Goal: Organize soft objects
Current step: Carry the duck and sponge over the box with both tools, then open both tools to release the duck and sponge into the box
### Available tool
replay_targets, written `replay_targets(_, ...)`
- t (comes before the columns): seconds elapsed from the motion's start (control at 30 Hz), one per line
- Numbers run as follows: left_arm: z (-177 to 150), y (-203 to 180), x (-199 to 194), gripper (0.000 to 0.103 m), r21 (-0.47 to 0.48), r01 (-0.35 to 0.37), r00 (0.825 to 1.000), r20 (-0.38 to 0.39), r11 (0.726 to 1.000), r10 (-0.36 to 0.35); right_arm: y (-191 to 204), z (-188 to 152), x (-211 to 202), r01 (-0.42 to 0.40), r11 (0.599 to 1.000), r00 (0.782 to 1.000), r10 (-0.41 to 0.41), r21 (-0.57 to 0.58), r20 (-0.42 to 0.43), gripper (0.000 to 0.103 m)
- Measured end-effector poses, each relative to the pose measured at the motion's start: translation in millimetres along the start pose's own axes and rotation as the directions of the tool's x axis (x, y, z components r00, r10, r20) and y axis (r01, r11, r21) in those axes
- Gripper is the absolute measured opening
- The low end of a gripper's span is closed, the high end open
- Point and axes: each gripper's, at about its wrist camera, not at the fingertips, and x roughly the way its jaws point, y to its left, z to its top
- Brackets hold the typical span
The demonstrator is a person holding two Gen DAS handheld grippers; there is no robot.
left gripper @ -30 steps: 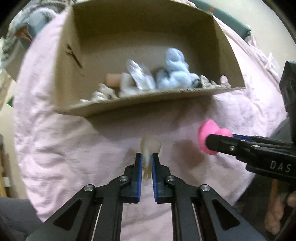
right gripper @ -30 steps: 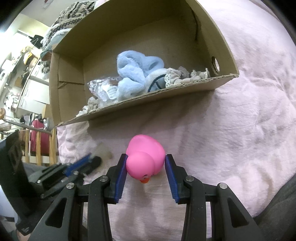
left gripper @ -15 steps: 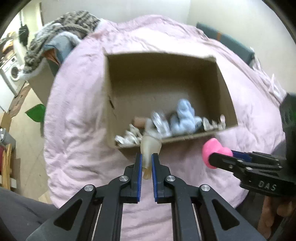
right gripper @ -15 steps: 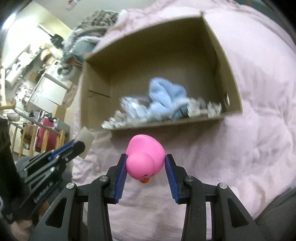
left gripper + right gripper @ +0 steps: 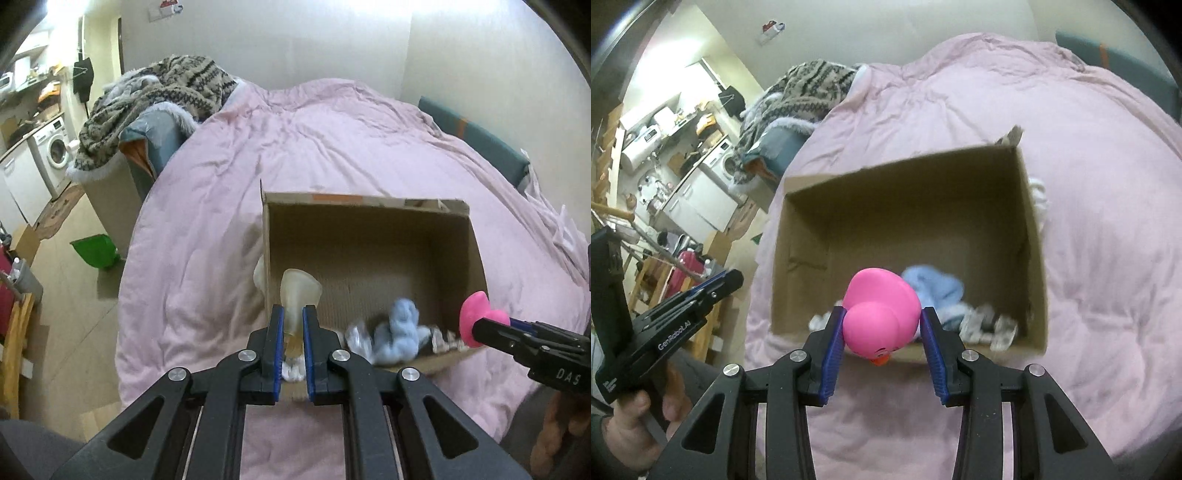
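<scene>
Pink duck [image 5: 882, 314] is clamped in the right gripper [image 5: 882, 332], pale translucent toy [image 5: 298, 295] pinched tight in the left gripper [image 5: 293, 328]; both hang just short of the box [image 5: 369, 206] near wall, above the pink duvet [image 5: 332, 122]. Step in hand looks like the carry-to-box leg, with a blue plush [image 5: 399, 328] and small bits already inside along that wall. Next move likely needs both grippers pushed forward past the rim over bare box floor, then opened, clear of the plush pile.
</scene>
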Motion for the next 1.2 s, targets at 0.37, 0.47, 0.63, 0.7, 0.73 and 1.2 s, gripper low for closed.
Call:
replay_targets(0.37, -10, 6, 49, 0.009, -0.033, 0.016, 0.999, -0.030, 0.999, -0.017, -31, 3, 37, 0.055, 0.997, 0.998, -0.052, 0.062, -0.046, 0.043)
replay_targets(0.47, -11, 6, 50, 0.010, -0.034, 0.013, 1.000, -0.018, 0.999, -0.013, -35, 2, 44, 0.065, 0.995, 0.996, -0.060, 0.071, -0.068, 0.043)
replay_targets(0.63, -14, 6, 54, 0.010, -0.039, 0.012, 1.000, -0.026, 0.999, -0.013, -36, -3, 52, 0.078, 0.994, 0.993, -0.070, 0.081, -0.099, 0.043)
replay_targets(0.7, -15, 4, 53, 0.010, -0.037, 0.019, 0.999, -0.026, 0.999, -0.020, -35, -4, 55, 0.091, 0.993, 0.991, -0.083, 0.074, -0.110, 0.043)
replay_targets(0.73, -15, 3, 53, 0.010, -0.034, 0.022, 0.999, -0.022, 0.999, -0.022, -35, -5, 56, 0.092, 0.993, 0.990, -0.083, 0.075, -0.113, 0.043)
replay_targets(1.2, -19, -8, 49, 0.028, 0.014, 0.041, 0.999, -0.020, 0.999, -0.041, -38, -5, 57, 0.081, 0.993, 0.991, -0.070, 0.091, -0.113, 0.043)
